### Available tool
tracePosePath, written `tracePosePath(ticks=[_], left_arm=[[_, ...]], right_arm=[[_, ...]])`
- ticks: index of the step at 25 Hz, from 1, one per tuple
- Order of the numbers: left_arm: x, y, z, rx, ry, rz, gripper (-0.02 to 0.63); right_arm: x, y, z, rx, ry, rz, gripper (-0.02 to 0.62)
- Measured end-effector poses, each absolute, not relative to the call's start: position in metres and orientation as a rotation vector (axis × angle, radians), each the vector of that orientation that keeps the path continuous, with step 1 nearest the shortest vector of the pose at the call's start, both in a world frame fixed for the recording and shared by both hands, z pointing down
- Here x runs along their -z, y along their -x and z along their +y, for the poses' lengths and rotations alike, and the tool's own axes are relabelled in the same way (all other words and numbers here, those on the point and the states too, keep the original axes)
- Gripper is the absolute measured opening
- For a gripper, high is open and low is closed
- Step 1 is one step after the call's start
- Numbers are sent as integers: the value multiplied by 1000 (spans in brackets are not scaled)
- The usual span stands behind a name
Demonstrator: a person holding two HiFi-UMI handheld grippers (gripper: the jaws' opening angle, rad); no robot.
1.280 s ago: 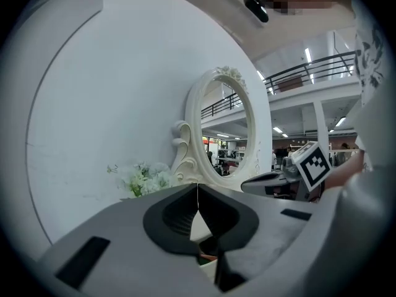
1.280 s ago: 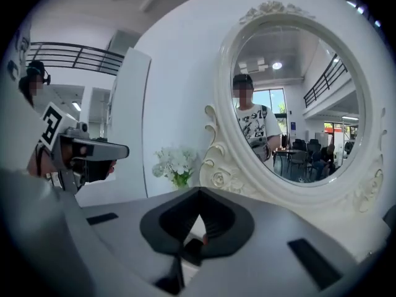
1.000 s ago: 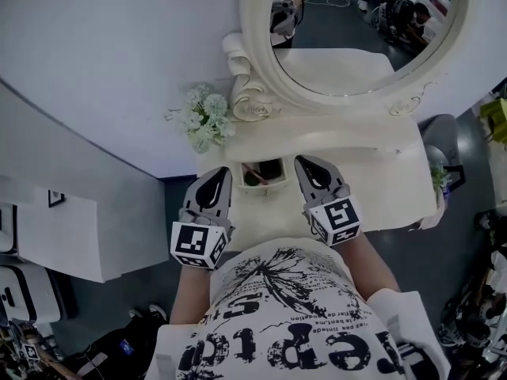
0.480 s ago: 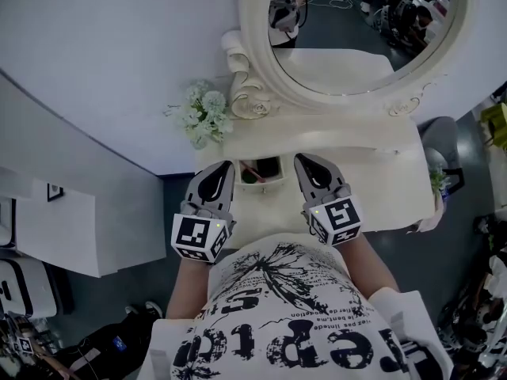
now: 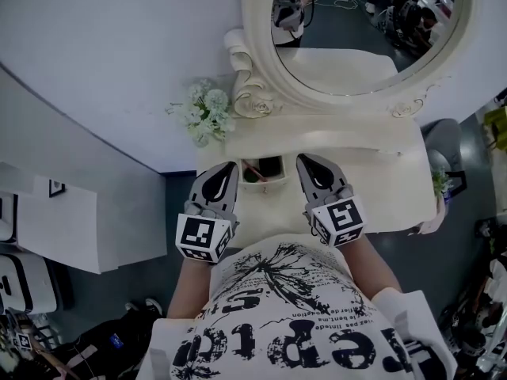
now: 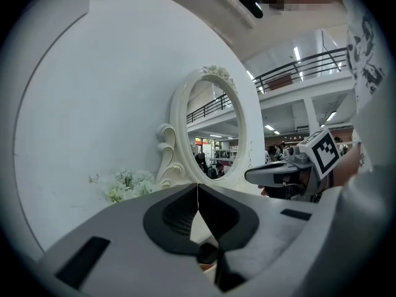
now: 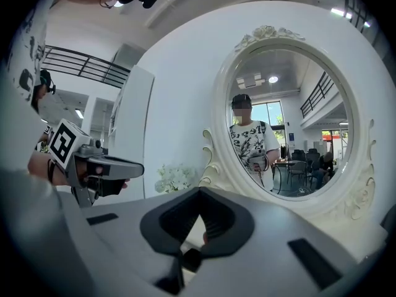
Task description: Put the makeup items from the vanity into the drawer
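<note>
A white short-sleeved T-shirt (image 5: 293, 315) filled the frame's lower middle, printed with black lettering and perhaps a floral sketch.

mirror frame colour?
Cream-white mirror frame with carved scrolls; shows best in the right gripper view.

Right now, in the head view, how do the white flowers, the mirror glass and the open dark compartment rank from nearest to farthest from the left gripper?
1. Open dark compartment: on the vanity top, just right of the left gripper, beside its jaws.
2. White flowers: further back, against the wall.
3. Mirror glass: farthest, back and to the right.
</note>
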State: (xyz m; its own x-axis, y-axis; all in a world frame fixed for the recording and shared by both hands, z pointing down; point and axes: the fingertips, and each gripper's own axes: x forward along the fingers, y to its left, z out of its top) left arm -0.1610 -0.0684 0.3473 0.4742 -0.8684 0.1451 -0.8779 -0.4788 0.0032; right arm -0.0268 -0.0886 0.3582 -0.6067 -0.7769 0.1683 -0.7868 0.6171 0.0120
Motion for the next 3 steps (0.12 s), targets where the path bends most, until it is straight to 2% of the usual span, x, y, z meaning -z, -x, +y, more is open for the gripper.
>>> tracePosePath(ticks=[3], left_arm=[[-350, 162, -71, -187, -2624, -1558, 21]], right_arm=[[-361, 26, -92, -101, -1314, -2671, 17]])
